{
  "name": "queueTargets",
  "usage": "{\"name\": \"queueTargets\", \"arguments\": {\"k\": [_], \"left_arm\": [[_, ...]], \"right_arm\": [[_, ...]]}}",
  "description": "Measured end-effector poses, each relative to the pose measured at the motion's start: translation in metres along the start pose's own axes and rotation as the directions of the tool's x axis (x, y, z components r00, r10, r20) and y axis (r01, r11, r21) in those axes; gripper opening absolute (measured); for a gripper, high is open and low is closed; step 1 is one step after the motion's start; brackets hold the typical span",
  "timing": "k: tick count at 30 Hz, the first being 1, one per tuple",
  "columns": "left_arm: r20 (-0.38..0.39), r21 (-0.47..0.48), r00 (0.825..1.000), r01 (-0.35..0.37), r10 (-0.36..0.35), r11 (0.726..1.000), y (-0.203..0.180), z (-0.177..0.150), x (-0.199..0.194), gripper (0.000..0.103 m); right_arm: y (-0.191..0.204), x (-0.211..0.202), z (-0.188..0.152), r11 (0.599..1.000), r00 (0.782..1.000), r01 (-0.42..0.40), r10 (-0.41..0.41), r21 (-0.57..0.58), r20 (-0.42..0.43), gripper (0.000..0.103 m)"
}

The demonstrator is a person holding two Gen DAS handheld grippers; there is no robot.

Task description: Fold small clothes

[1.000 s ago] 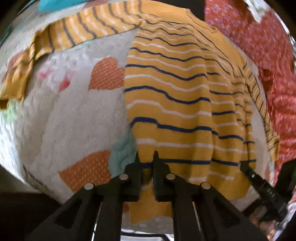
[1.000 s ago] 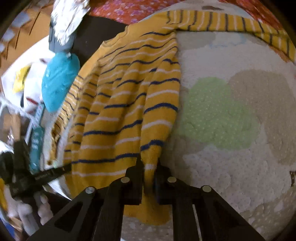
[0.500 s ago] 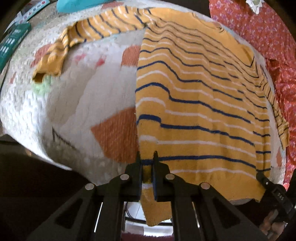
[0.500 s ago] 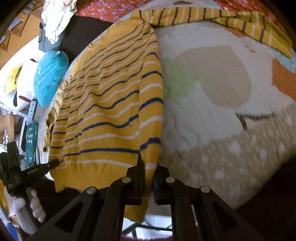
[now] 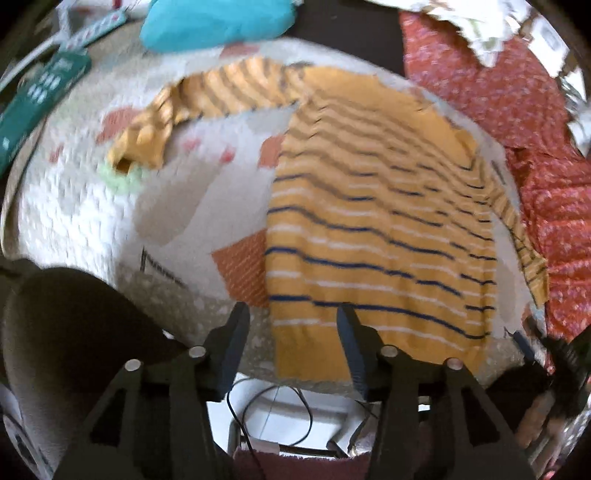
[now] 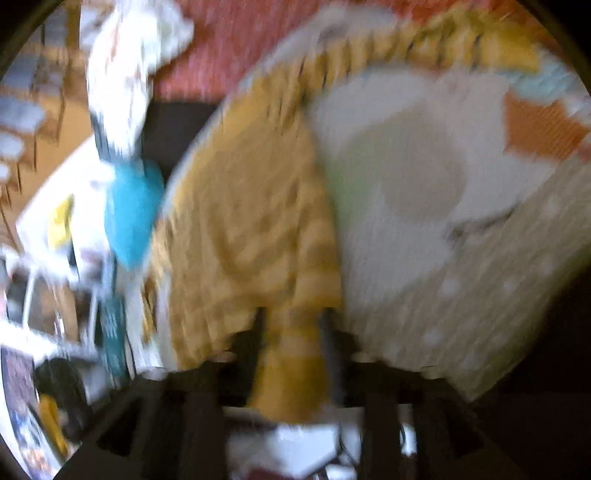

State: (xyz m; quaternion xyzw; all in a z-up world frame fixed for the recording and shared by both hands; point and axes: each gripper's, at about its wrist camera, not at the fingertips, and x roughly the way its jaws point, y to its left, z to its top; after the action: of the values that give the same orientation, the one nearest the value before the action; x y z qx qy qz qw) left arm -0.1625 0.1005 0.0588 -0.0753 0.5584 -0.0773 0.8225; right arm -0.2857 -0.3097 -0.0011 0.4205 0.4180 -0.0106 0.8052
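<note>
A yellow sweater with navy and white stripes lies spread flat on the patterned quilt, one sleeve stretched out to the far left. Its hem reaches the quilt's near edge. My left gripper hovers over the hem's left corner, jaws opening, pads clear of the cloth. In the blurred right wrist view the sweater runs away from me. Its hem corner shows in the gap of my right gripper, whose jaws are opening and stand apart from the cloth.
A turquoise cloth and a green box lie at the quilt's far left. Red floral fabric covers the right side. Below the near edge are cables and a white object. A dark rounded shape fills the lower left.
Both grippers were shut on the sweater's hem corners and have now opened and let go. Both have drawn back toward the near edge and risen.
</note>
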Motion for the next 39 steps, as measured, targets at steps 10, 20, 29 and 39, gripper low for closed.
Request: {"name": "queueTargets", "arguments": {"k": [10, 20, 29, 39], "left_arm": [[-0.030, 0.162, 0.998, 0.062, -0.058, 0.985, -0.069, 0.012, 0.026, 0.058], [-0.144, 0.176, 0.987, 0.099, -0.074, 0.979, -0.089, 0.002, 0.065, 0.058], [-0.150, 0.172, 0.984, 0.122, -0.096, 0.977, -0.089, 0.011, 0.074, 0.058], [0.020, 0.047, 0.986, 0.163, -0.164, 0.986, -0.037, 0.077, 0.069, 0.058]], "right_arm": [[-0.100, -0.069, 0.120, 0.950, 0.964, -0.034, -0.051, 0.311, 0.262, 0.057], [-0.167, -0.013, 0.223, 0.800, 0.949, -0.168, -0.026, 0.575, 0.314, 0.057], [-0.111, -0.020, 0.272, 0.901, 0.901, 0.170, -0.306, 0.399, 0.308, 0.005], [0.142, 0.004, 0.250, 0.787, 0.846, 0.461, -0.252, -0.409, 0.469, 0.005]]}}
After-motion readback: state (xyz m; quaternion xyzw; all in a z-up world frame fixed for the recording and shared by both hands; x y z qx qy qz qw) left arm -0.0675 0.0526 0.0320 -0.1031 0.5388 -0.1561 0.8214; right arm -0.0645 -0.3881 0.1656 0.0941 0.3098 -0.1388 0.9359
